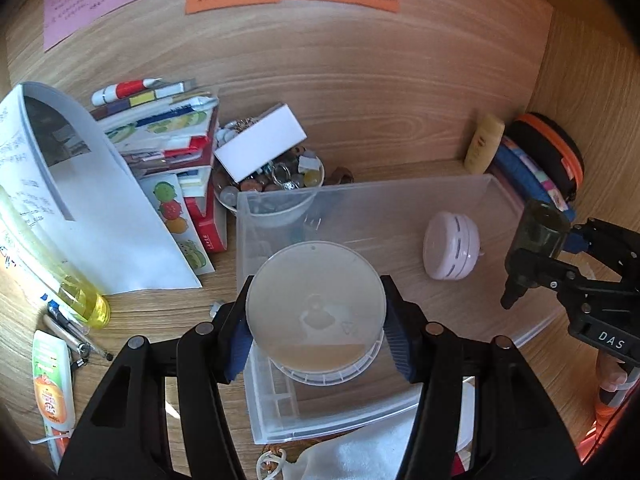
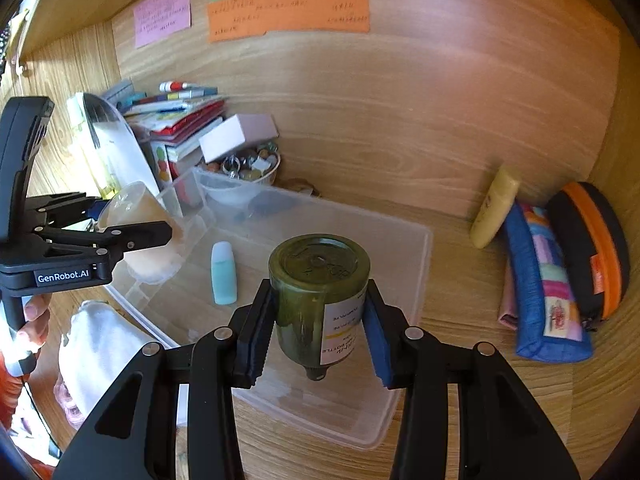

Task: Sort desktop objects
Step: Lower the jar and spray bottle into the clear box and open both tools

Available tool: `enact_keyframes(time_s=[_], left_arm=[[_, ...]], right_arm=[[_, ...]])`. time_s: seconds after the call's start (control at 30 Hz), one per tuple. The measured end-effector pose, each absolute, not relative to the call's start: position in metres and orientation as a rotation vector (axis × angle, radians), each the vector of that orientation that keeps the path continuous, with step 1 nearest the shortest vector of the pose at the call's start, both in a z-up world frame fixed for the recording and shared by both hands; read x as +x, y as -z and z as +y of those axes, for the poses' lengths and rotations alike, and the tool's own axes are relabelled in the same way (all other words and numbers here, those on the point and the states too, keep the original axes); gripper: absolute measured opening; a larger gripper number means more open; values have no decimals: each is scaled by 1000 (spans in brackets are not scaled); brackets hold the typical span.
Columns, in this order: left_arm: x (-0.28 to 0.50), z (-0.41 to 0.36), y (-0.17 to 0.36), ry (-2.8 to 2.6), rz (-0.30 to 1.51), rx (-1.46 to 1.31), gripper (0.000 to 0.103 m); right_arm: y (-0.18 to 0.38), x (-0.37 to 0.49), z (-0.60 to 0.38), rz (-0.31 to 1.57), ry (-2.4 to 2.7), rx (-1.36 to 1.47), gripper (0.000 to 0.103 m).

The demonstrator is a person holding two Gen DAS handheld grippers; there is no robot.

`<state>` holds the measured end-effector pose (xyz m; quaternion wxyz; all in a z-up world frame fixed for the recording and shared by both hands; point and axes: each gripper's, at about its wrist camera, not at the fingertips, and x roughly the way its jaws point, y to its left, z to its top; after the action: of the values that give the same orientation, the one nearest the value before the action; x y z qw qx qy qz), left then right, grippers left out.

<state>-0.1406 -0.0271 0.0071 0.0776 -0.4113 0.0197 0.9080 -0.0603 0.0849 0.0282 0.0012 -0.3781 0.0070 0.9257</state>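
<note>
A: Over the clear plastic bin (image 1: 400, 196), in the left wrist view, the left gripper (image 1: 316, 338) has its fingers (image 1: 236, 340) pinching a translucent round container (image 1: 316, 304), pale liquid pooled low inside, bottom facing the camera.

B: Count the bin's contents?

A: One pink round case (image 1: 452, 246) on its floor here. At right, the right gripper (image 1: 524, 276) carries one dark green bottle (image 1: 540, 226) near the bin's right wall.

B: What crowds the desk (image 1: 380, 100)?

A: A book stack (image 1: 168, 136) and one bowl of trinkets (image 1: 276, 184), a white box (image 1: 260, 142) on top, both just behind the bin's left corner. One yellow bottle (image 1: 60, 276) lying at left, one cream tube (image 1: 484, 144) leaning at the back wall.

B: Right wrist view?

A: The right gripper (image 2: 320, 336) has fingers (image 2: 256, 336) clamped on the green bottle (image 2: 316, 292), cap pointing down toward the camera, white label at its side, above the bin (image 2: 408, 264). One teal bottle (image 2: 224, 274) lies inside. The left gripper (image 2: 148, 228) holds the round container (image 2: 140, 224) over the bin's left edge. Two pouches at right: one blue patchwork pouch (image 2: 540, 280), one black-and-orange case (image 2: 592, 248), with the cream tube (image 2: 496, 212) leaning beside them.
</note>
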Motion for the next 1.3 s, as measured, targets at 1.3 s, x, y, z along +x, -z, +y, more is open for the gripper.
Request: enact_keyframes(time_s=[1.3], left_arm=[[-138,-19,7,-2715,154,-1241,69]], right_arm=[[-3,-78,68,-92,-2822,-1289,74]])
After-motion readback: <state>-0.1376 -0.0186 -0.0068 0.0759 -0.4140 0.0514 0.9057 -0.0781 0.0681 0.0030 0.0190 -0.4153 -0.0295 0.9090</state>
